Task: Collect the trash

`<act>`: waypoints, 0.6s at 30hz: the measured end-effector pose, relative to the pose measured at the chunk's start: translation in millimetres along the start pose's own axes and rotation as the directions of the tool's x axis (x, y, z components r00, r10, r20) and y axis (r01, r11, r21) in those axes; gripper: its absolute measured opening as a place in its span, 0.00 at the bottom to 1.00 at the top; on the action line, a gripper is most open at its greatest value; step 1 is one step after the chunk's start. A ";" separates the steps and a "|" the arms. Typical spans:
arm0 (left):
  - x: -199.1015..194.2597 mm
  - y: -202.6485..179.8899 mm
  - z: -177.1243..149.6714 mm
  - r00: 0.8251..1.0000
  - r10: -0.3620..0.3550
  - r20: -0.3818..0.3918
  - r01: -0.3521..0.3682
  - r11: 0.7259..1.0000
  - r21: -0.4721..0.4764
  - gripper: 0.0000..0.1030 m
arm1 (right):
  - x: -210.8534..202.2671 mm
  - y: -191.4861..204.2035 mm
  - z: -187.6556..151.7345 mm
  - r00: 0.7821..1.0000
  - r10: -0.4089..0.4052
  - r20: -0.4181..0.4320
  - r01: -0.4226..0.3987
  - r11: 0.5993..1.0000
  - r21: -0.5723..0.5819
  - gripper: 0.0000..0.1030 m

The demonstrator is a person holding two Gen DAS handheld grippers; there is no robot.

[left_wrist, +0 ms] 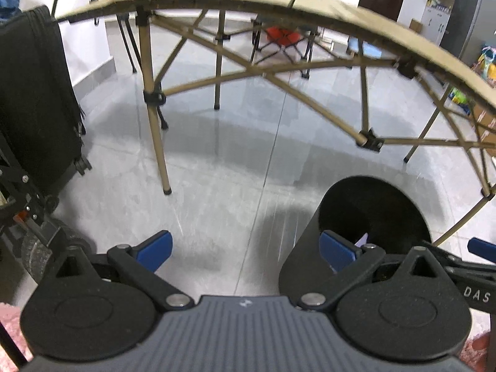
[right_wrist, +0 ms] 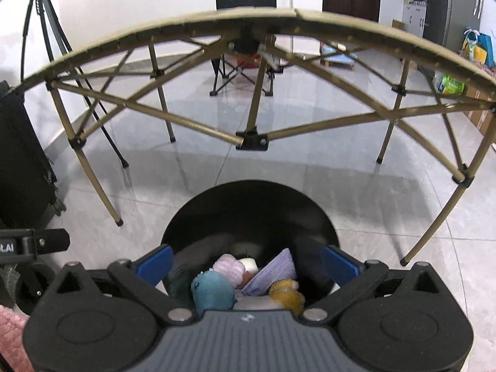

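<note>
In the right wrist view the black bin [right_wrist: 249,217] stands upright at lower centre, its round mouth facing up, and the right gripper [right_wrist: 248,263] hangs over it with both blue pads spread fully wide and nothing between them. Inside lie a blue plush [right_wrist: 210,291], a yellow plush [right_wrist: 286,294] and a purple card [right_wrist: 272,274] (its long axis slanting toward the upper right). The left gripper [left_wrist: 248,248] is likewise wide open and empty over the grey floor [left_wrist: 217,161], the bin at lower right.
</note>
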State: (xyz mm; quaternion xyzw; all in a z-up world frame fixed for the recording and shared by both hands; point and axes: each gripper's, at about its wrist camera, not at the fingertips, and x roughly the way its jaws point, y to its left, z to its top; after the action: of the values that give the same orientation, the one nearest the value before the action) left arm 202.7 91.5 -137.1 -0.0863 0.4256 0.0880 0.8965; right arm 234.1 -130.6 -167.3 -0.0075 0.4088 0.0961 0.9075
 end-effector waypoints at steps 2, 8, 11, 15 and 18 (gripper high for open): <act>-12.7 -2.7 0.4 1.000 -0.009 0.025 0.009 1.000 0.003 1.00 | -13.2 -4.3 -2.2 1.000 0.002 0.022 -0.002 1.000 0.000 1.00; -57.9 -13.4 -3.1 0.993 -0.061 0.102 0.058 0.998 0.031 1.00 | -61.8 -12.5 -7.0 0.994 0.002 0.112 0.002 0.999 -0.036 1.00; -83.1 -20.0 -7.2 0.987 -0.099 0.129 0.089 0.993 0.078 1.00 | -92.4 -16.8 -9.8 0.987 0.021 0.159 -0.016 0.999 -0.034 1.00; -113.3 -27.9 -9.0 0.980 -0.129 0.153 0.112 0.987 0.117 1.00 | -129.7 -19.0 -18.0 0.980 0.042 0.196 -0.032 0.998 -0.056 1.00; -131.2 -33.8 -11.9 0.976 -0.146 0.160 0.123 0.981 0.147 1.00 | -154.7 -22.0 -24.0 0.976 0.050 0.212 -0.039 0.998 -0.056 1.00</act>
State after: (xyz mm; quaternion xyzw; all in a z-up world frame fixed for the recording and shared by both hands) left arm 120.1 44.9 -39.7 -0.0456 0.3458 0.0046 0.9372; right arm 120.2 -180.5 -69.6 -0.0113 0.3067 0.1272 0.9432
